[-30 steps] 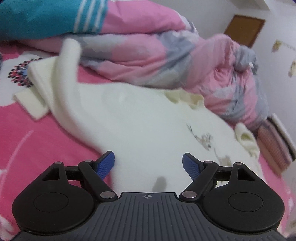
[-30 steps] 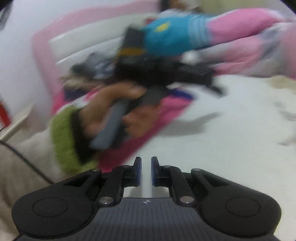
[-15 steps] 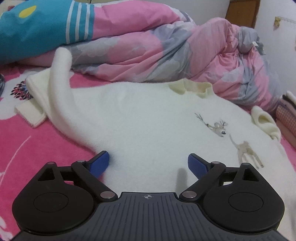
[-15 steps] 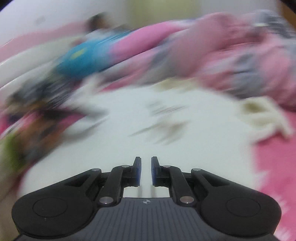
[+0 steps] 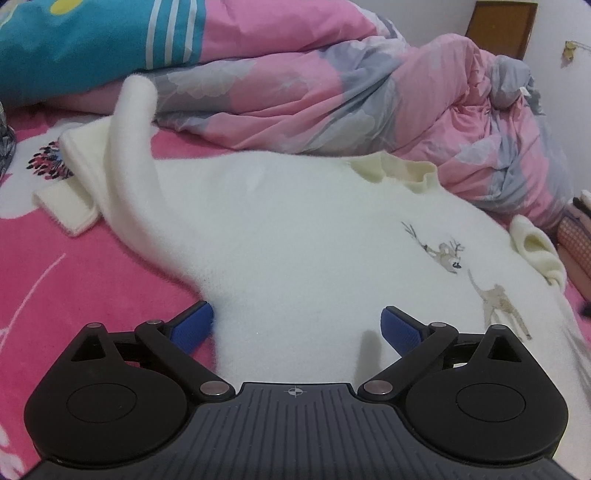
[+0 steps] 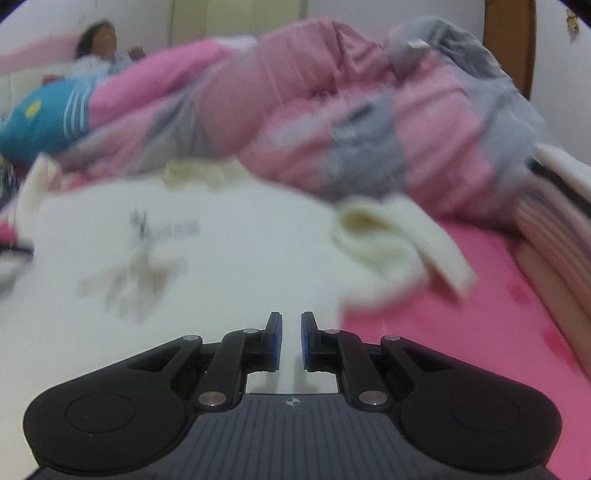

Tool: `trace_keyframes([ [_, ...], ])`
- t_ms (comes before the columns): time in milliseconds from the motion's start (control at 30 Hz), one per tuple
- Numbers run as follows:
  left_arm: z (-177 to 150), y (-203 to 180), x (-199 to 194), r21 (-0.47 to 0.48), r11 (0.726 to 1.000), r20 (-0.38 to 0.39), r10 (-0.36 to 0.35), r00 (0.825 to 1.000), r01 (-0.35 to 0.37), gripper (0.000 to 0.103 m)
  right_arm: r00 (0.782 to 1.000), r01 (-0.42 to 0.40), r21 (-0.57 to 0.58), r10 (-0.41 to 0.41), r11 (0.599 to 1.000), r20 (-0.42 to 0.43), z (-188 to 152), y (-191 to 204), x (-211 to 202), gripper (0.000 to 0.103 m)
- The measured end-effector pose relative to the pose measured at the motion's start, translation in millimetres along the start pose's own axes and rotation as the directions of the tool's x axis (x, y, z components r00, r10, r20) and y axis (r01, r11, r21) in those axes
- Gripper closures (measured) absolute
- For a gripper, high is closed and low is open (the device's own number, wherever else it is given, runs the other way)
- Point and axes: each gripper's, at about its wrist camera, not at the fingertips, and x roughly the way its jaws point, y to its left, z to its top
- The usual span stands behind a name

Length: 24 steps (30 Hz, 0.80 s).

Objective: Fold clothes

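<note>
Swinging away from the person's hand it faced a second ago, the right gripper (image 6: 291,341) now looks over the white sweater (image 6: 229,266) toward its right sleeve (image 6: 399,240), and its view is blurred. Its fingers (image 6: 275,341) stand nearly together with a thin gap and nothing between them. On the other side the left gripper (image 5: 297,326) has barely shifted, but its fingers (image 5: 194,325) have spread and are opening further, empty, with the sweater's lower body lying under the gap.

The sweater (image 5: 295,229) lies face up on the pink bed sheet (image 5: 74,280), collar (image 5: 402,171) toward the heaped pink and grey quilt (image 5: 332,96). Its left sleeve (image 5: 129,155) rises in a fold and, as far as can be told, leans against the quilt, the cuff (image 5: 66,210) lying flat on the sheet. Small deer figures (image 5: 450,254) mark the chest. A teal pillow (image 5: 85,33) lies behind the quilt.
</note>
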Motion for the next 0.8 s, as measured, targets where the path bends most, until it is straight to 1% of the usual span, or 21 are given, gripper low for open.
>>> trace_keyframes([
  [33, -0.1, 0.5, -0.1, -0.001, 1.000, 0.001, -0.002, 1.000, 0.002, 0.005, 1.000, 0.000, 0.003, 0.000, 1.000, 0.008, 7.6, 2.5, 16.1, 0.093],
  [100, -0.1, 1.7, 0.3, -0.005, 1.000, 0.000, -0.007, 1.000, 0.007, 0.005, 0.998, 0.059, 0.003, -0.059, 0.998, -0.016, 15.5, -1.9, 50.1, 0.093],
  [133, 0.1, 1.8, 0.5, -0.005, 1.000, -0.002, -0.008, 1.000, 0.008, 0.005, 0.995, 0.092, 0.011, -0.092, 0.996, -0.047, 13.9, -8.1, 64.6, 0.093],
  [167, 0.4, 2.0, 0.8, -0.005, 1.000, -0.003, -0.010, 1.000, 0.010, 0.005, 0.995, 0.084, 0.028, -0.083, 0.996, -0.060, 5.1, -20.1, 68.3, 0.096],
  [200, 0.6, 2.1, 1.0, -0.004, 1.000, -0.005, -0.011, 1.000, 0.011, 0.005, 0.995, 0.073, 0.047, -0.069, 0.996, -0.070, -4.3, -32.6, 71.1, 0.098],
  [233, 0.9, 2.2, 1.3, -0.004, 1.000, -0.006, -0.012, 1.000, 0.012, 0.005, 0.998, 0.050, 0.081, -0.046, 0.995, -0.053, -10.3, -40.8, 65.0, 0.098],
  [267, 1.3, 2.0, 1.8, -0.004, 1.000, -0.009, -0.011, 1.000, 0.011, 0.004, 0.998, 0.054, 0.124, -0.048, 0.991, -0.050, -13.4, -49.2, 56.4, 0.099],
  [300, 1.6, 1.8, 2.2, -0.003, 1.000, -0.010, -0.010, 1.000, 0.010, 0.004, 0.997, 0.061, 0.168, -0.053, 0.984, -0.049, -16.2, -57.6, 47.7, 0.092],
  [333, 1.5, 1.6, 2.4, -0.002, 1.000, -0.011, -0.009, 1.000, 0.009, 0.004, 0.993, 0.115, 0.200, -0.104, 0.973, -0.064, -17.1, -65.3, 40.8, 0.092],
  [367, 1.3, 1.4, 2.5, 0.000, 1.000, -0.011, -0.009, 1.000, 0.009, 0.004, 0.992, 0.118, 0.251, -0.102, 0.961, -0.074, -17.9, -75.8, 34.3, 0.091],
  [400, 1.0, 1.2, 2.3, 0.001, 1.000, -0.011, -0.008, 1.000, 0.008, 0.004, 0.996, 0.085, 0.315, -0.068, 0.945, -0.066, -17.2, -85.6, 26.6, 0.091],
  [500, 0.7, 1.4, 2.4, 0.001, 1.000, -0.011, -0.008, 1.000, 0.008, 0.004, 0.999, 0.033, 0.358, -0.038, 0.933, 0.005, -9.0, -82.3, 0.4, 0.091],
  [567, 0.4, 1.4, 2.2, 0.002, 1.000, -0.010, -0.008, 1.000, 0.008, 0.004, 0.999, -0.048, 0.339, 0.042, 0.940, 0.025, -12.4, -68.7, -11.5, 0.091],
  [633, 0.1, 1.3, 1.9, 0.003, 1.000, -0.010, -0.006, 1.000, 0.006, 0.004, 0.991, -0.136, 0.296, 0.135, 0.945, 0.023, -22.0, -51.0, -21.6, 0.091],
  [667, 0.0, 1.3, 1.8, 0.004, 1.000, -0.009, -0.006, 1.000, 0.006, 0.004, 0.987, -0.155, 0.279, 0.162, 0.948, -0.004, -31.4, -46.4, -25.9, 0.091],
  [733, -0.3, 1.2, 1.5, 0.006, 1.000, -0.009, -0.005, 1.000, 0.005, 0.004, 0.972, -0.172, 0.301, 0.211, 0.938, -0.101, -62.1, -46.5, -35.7, 0.092],
  [767, -0.4, 1.3, 1.3, 0.006, 1.000, -0.009, -0.005, 1.000, 0.005, 0.004, 0.970, -0.184, 0.345, 0.227, 0.920, -0.087, -82.5, -56.8, -48.0, 0.092],
  [800, -0.6, 1.9, 1.3, 0.004, 1.000, -0.007, -0.008, 1.000, 0.008, 0.004, 0.972, -0.188, 0.424, 0.228, 0.886, -0.047, -103.7, -71.2, -67.8, 0.091],
])
